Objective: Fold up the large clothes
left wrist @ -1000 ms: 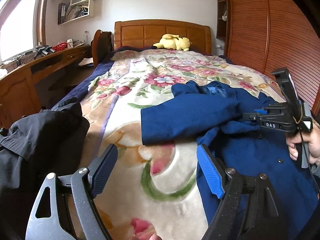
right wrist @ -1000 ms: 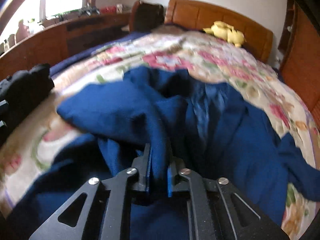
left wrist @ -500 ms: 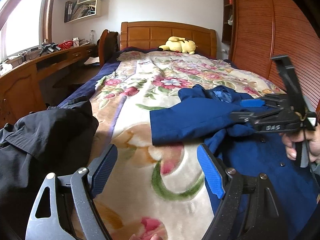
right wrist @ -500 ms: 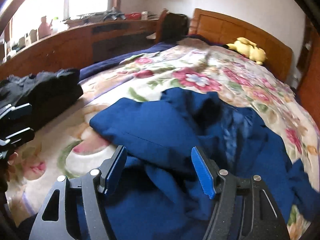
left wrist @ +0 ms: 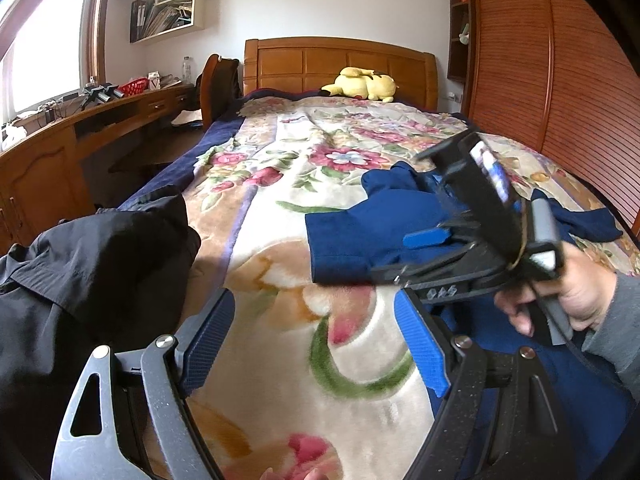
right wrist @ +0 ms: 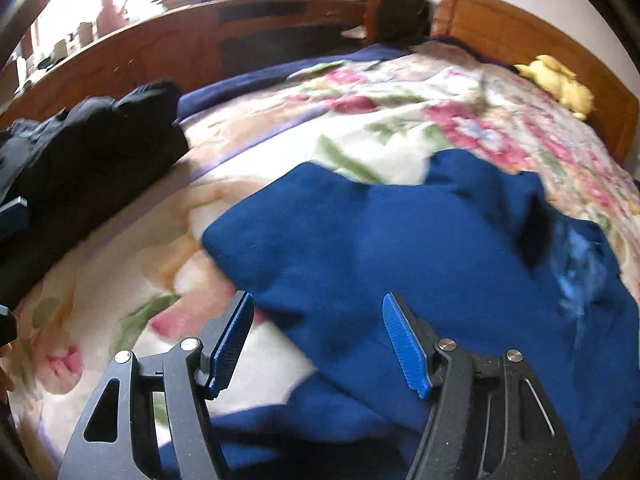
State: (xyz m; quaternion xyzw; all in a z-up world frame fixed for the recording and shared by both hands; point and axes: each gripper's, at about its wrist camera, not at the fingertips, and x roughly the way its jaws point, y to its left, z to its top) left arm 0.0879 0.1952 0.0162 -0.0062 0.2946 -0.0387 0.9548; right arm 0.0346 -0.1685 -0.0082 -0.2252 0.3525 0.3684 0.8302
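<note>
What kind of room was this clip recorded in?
A home bedroom, most likely: a bed with a wooden headboard and floral blanket, a yellow plush toy at its head, and a long wooden desk under the window.

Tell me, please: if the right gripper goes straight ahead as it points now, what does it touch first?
Most likely the blue coat: the open right gripper points at its folded part, just ahead. Depth is unclear, so the floral blanket underneath might come first.

blue coat (right wrist: 420,248) motion-blurred, lower part cut off, shelf items (left wrist: 168,16) illegible
</note>
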